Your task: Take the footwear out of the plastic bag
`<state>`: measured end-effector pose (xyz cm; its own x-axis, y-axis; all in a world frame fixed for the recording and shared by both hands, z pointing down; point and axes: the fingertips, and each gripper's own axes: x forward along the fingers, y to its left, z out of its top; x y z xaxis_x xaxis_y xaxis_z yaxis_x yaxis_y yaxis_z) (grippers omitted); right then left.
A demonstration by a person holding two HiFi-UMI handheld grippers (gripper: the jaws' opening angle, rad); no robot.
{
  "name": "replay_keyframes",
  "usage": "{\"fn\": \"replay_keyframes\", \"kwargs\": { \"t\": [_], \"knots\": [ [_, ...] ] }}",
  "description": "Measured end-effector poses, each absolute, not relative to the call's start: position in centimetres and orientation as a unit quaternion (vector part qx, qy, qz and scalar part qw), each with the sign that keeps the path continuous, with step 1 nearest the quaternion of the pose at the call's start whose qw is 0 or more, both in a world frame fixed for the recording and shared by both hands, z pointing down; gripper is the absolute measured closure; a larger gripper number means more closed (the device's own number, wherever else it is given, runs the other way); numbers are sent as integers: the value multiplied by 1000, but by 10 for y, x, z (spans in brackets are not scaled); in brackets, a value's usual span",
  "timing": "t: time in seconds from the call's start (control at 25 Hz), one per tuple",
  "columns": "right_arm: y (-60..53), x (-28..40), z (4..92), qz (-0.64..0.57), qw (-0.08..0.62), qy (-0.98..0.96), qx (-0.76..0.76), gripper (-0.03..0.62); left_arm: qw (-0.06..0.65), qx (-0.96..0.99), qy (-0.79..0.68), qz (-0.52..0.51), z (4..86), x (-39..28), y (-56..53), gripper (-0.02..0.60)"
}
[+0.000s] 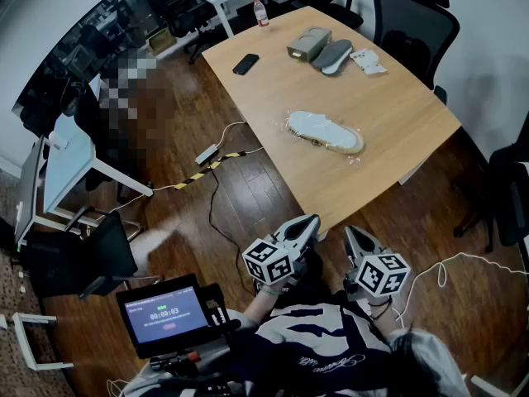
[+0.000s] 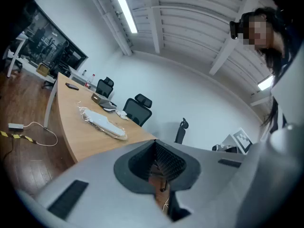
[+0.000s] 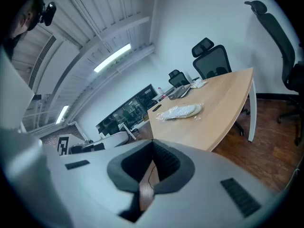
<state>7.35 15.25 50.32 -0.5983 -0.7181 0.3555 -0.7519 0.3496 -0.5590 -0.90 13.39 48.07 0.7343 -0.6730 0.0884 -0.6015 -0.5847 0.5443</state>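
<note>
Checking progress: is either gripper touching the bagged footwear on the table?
No, the left gripper and right gripper hover near the table, clear of the bagged footwear.

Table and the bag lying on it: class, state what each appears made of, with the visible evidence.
Table: probably wood or wood-look laminate, smooth light tan with faint grain. Bag: thin clear plastic, glossy; crinkled edges glint and the white footwear shows through.

My counter (image 1: 397, 131) is smooth, matt pale wood; the plastic bag (image 1: 324, 131) glossy, crinkled, clear; the floor (image 1: 248, 197) dark shiny wood.
</note>
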Motion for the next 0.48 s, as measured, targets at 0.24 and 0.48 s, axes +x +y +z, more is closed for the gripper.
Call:
{"fn": "replay_keyframes", "kwargs": {
  "t": [0.24,0.48],
  "knots": [
    [72,49,495,346,15,-818,459,606,284,890,-353,-53,474,-41,43,577],
    [14,40,497,348,12,-802,485,606,307,885,-350,-31,494,-63,-24,577]
  ]
}}
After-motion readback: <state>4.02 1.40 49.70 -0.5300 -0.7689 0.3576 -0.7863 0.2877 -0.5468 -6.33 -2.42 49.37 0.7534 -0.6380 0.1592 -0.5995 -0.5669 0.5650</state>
